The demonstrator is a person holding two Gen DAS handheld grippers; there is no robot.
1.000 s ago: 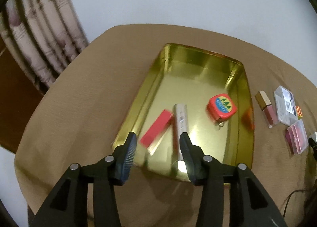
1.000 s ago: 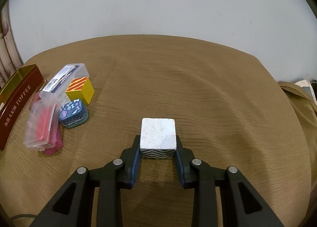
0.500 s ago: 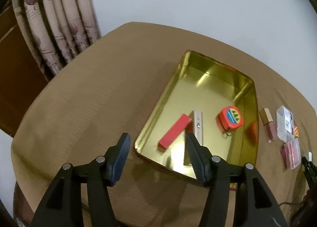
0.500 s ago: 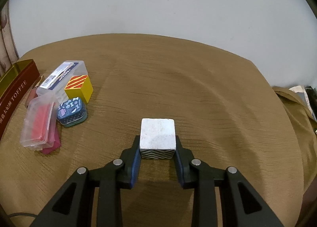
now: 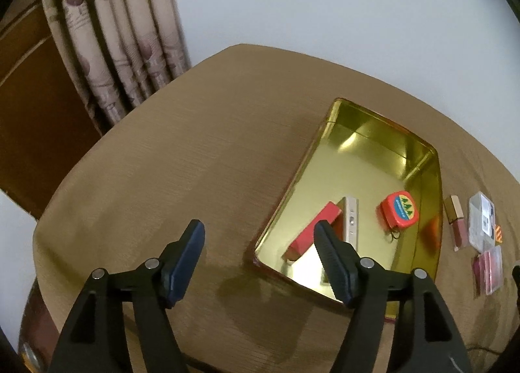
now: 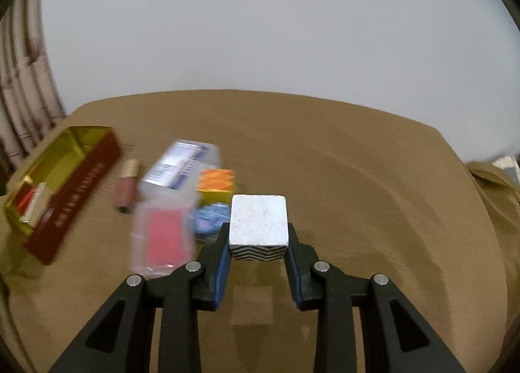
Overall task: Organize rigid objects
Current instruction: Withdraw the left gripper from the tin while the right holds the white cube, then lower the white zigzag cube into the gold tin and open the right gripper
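Observation:
My right gripper [image 6: 258, 236] is shut on a white cube with a black zigzag side [image 6: 259, 226] and holds it above the brown tablecloth; its shadow lies below. My left gripper [image 5: 258, 241] is open and empty, above the cloth left of the gold tin [image 5: 432, 184]. In the tin lie a red bar [image 5: 313, 230], a pale slim case [image 5: 351, 221] and a red tape measure [image 5: 398, 210]. The tin also shows at the left of the right wrist view [image 6: 81, 171].
Beside the tin lie a lip gloss tube [image 6: 125, 189], a clear labelled box [image 6: 180, 168], a clear case with pink inside [image 6: 161, 236], a yellow-orange cube [image 6: 216, 186] and a small blue patterned tin [image 6: 209, 221]. Curtains [image 5: 120, 41] hang behind the table's left.
My right gripper has lifted the cube and swung left toward the loose items and the tin. My left gripper has opened wider and drawn back left, away from the tin.

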